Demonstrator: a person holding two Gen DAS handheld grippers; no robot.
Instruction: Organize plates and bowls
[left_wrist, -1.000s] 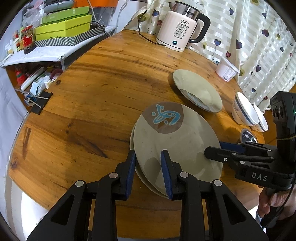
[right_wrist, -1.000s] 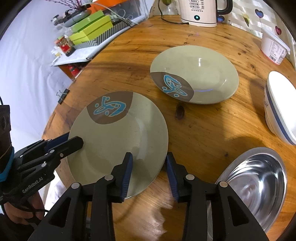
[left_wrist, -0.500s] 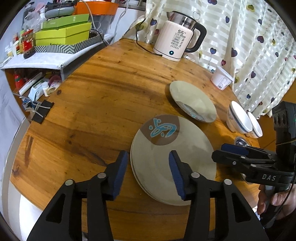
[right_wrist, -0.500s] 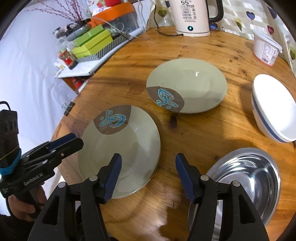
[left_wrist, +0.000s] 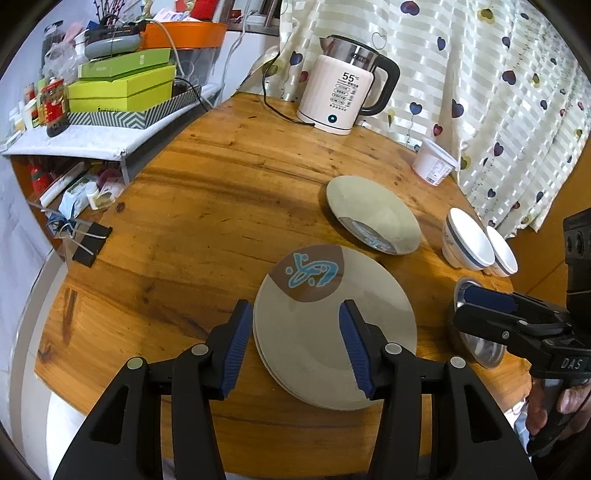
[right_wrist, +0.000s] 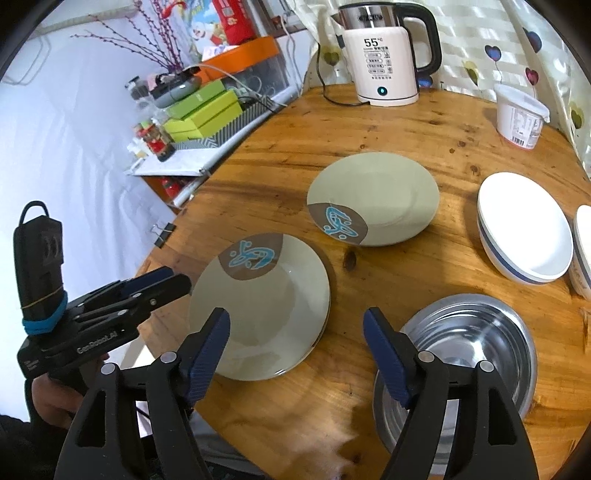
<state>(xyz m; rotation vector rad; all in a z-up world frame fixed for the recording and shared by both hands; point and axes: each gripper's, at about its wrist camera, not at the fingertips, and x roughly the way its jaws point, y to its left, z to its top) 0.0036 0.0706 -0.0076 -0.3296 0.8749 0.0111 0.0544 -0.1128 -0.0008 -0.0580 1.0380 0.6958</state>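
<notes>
A round wooden tabletop (right_wrist: 424, 122) fills the view, a heart-print curtain (left_wrist: 498, 92) behind it and a cluttered shelf (left_wrist: 85, 138) off to one side with green boxes (left_wrist: 122, 88) stacked in a zigzag tray. Biggest of the crockery: the near plates (right_wrist: 266, 314), stacked flat at the tabletop's near edge, the top one's brown-and-blue patch turned to the far side. Behind them and apart, the far plate (right_wrist: 376, 195) lies alone, its patch facing the near side. The steel bowl (right_wrist: 469, 332) sits right of the stack, upright and empty. Beyond it, two white bowls (right_wrist: 524, 229) with blue bands stand side by side, mouths up, nothing in them. At the back, a white kettle (right_wrist: 384, 55) reads 55, handle pointing right, with a white tub (right_wrist: 519, 116) near the curtain, lidded. Now the claws: the left claw (left_wrist: 295, 341) has just been opening and hangs apart, its blue pads straddling the stack's left rim without pressing on it. The right claw (right_wrist: 297, 354) has also just been opening, jaws wide, over the gap between the stack and the steel bowl, gripping nothing. A binder clip (left_wrist: 90, 242) sits at the tabletop's left edge.
</notes>
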